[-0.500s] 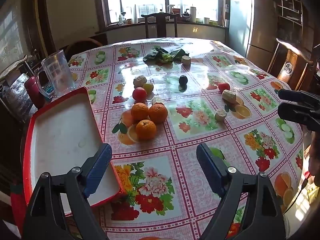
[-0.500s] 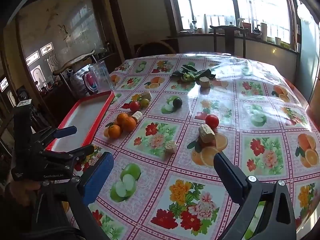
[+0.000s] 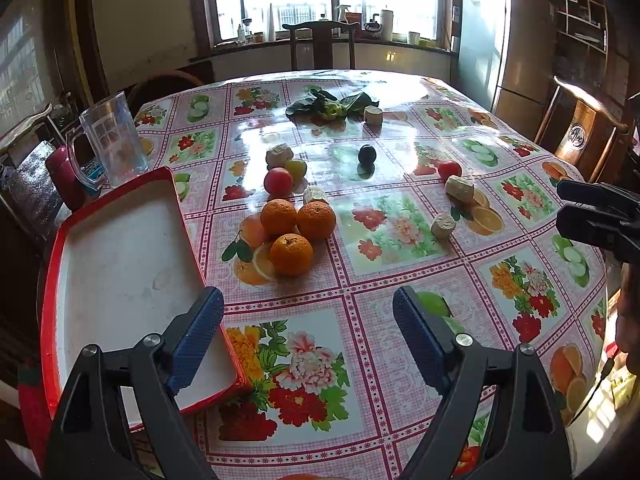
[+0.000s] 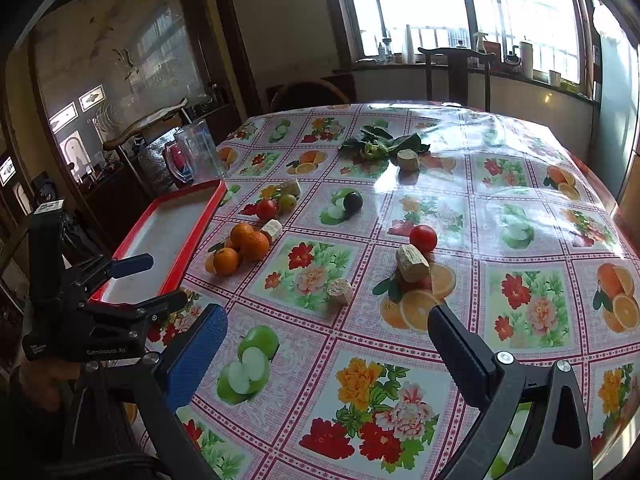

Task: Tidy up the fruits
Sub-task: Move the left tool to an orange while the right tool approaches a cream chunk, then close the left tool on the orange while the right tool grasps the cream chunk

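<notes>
A sunlit dining room, and the round surface [image 3: 400, 280] under its glossy pink oilcloth printed with flowers and fruit is where it all plays out. Both tongs are hanging above the near edge, angled down at the spread: the left tongs [image 3: 308, 336] stand spread as wide as they go, blue ribbed pads apart, nothing between them and nothing touched, the left pad just floating over the near corner of the tray. The right tongs [image 4: 328, 356] match them, released wide, empty, hovering over a printed green apple. Moving outward, the shallow rectangular tray with the red rim and white floor [image 3: 120, 264] sits at the left edge of the surface and it's bare, so by my read the sorting hasn't begun. Just beside it, three round orange tangerines [image 3: 292, 232] huddle touching each other; behind them a red tomato-like fruit [image 3: 278, 181] and a small yellow-green fruit [image 3: 297, 168] sit together. Further out a small dark round fruit [image 3: 367, 154] stands alone mid-surface, and another red round fruit [image 4: 423, 238] rests off to the right. Several pale beige stubby chunks [image 4: 412, 266] are scattered about, I can't tell what they are, and a bunch of dark leafy greens [image 3: 332, 105] lies at the far side. Every piece is still to be gathered.
</notes>
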Tool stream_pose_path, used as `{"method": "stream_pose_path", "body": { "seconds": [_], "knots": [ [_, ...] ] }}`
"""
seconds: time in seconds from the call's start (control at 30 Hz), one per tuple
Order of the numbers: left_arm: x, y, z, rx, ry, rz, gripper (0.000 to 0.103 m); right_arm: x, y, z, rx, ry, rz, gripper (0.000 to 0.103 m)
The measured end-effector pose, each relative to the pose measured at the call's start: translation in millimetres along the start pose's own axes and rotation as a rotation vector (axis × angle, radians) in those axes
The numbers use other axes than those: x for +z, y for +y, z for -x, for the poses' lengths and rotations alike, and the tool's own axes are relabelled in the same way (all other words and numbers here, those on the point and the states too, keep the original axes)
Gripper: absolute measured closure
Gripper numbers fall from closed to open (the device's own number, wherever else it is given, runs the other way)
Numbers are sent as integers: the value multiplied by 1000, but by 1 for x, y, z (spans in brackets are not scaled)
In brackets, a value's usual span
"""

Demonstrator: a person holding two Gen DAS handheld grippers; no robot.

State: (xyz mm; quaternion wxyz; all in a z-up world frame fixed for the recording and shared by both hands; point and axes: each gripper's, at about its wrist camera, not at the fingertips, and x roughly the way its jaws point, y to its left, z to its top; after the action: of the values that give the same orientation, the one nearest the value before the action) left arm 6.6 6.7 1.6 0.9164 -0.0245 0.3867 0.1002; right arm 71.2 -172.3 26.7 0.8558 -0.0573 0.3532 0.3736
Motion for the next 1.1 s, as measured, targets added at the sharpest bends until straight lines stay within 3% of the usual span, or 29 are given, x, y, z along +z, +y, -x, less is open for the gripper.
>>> {"method": "stream_pose_path", "body": {
  "seconds": [0.47,0.77,0.93,1.1],
  "knots": [
    [1,12,-13,-26,26,30,16,-1,-11,-17,-9,16,0,3],
    [18,34,-48,-56,59,92,17,9,-47,-65,-96,127,-39,26],
    [26,29,-68,-63,91,75,26,18,-64,-84,-106,136,-81,37],
    [25,28,-87,-86,134,86,48,24,-71,-108,-118,161,-96,48]
  ]
}}
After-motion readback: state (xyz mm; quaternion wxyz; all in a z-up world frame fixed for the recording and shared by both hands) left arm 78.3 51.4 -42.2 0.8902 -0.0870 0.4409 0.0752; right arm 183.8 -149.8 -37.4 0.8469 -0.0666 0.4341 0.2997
